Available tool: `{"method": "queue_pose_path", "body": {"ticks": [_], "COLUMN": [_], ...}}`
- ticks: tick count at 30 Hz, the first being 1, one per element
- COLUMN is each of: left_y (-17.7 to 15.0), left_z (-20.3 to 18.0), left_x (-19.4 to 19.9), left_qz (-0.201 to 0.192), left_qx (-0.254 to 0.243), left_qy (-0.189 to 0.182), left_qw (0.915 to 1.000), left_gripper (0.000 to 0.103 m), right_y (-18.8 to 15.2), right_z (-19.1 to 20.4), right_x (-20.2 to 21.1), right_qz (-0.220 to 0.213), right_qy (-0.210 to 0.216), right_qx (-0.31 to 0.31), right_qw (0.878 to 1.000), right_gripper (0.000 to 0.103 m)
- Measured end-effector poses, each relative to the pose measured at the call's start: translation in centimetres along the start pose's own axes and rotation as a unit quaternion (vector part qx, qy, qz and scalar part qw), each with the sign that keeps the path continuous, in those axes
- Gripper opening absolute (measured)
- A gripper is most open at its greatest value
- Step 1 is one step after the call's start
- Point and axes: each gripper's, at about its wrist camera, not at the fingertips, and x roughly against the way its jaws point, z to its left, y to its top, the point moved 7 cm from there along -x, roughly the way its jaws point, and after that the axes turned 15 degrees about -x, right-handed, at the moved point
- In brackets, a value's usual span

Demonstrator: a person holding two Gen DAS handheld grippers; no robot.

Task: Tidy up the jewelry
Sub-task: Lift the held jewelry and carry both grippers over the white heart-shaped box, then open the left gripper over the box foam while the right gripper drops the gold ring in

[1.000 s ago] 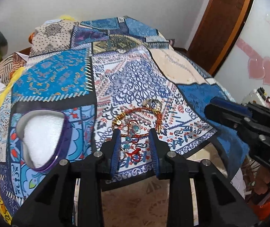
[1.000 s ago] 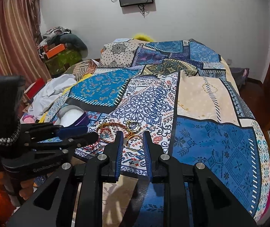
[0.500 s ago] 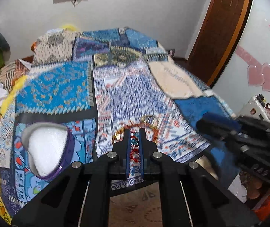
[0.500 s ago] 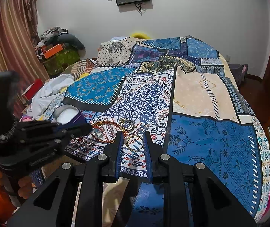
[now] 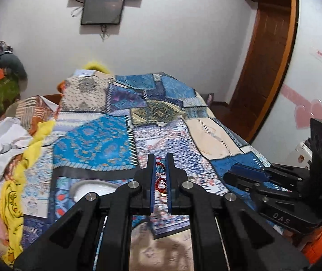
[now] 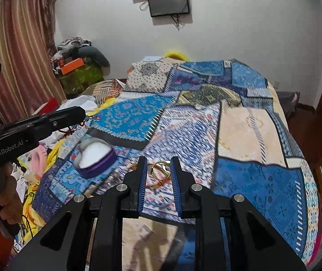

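One purple box (image 6: 97, 159), two gold bangles (image 6: 159, 170)

A home bedroom is showing here: a patchwork bedspread (image 6: 240, 140) is covering a large bed, a small wall-mounted television (image 6: 168, 2) is hanging on the white wall, striped curtains (image 6: 20, 52) are draping at one side, and piled clothes (image 6: 79, 47) are sitting beside a wooden door (image 5: 267, 67).

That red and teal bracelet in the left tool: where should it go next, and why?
Probably over to the purple heart-shaped box and down onto its white padding. The left tool is shut on the bracelet, lifted off the bedspread, and the box lies open just below it.
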Motion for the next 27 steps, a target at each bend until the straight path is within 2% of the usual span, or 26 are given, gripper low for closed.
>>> {"method": "queue_pose_path", "body": {"ticks": [7, 12, 21, 27], "left_y": [-1.6, -3.3, -7.0, -7.7], "left_z": [4.0, 6.6, 9.7, 10.7], "left_x": [1.9, 1.8, -1.0, -3.7], "left_qz": [0.001, 0.011, 0.042, 0.062], "left_qx": [0.015, 0.029, 0.074, 0.074], "left_qy": [0.037, 0.049, 0.027, 0.002], "left_qw": [0.9992, 0.9983, 0.9960, 0.9953], "left_gripper": [0.006, 0.006, 0.006, 0.006], "right_y": [0.5, 0.3, -0.5, -2.1], "right_z": [4.2, 7.1, 9.0, 9.9], "right_x": [-1.0, -3.0, -8.7, -11.8], "right_qz": [-0.002, 0.009, 0.059, 0.102], "right_qy": [0.026, 0.041, 0.034, 0.036], "right_qx": [0.023, 0.038, 0.055, 0.067], "right_qw": [0.999, 0.998, 0.996, 0.992], "right_gripper": [0.019, 0.019, 0.019, 0.019]}}
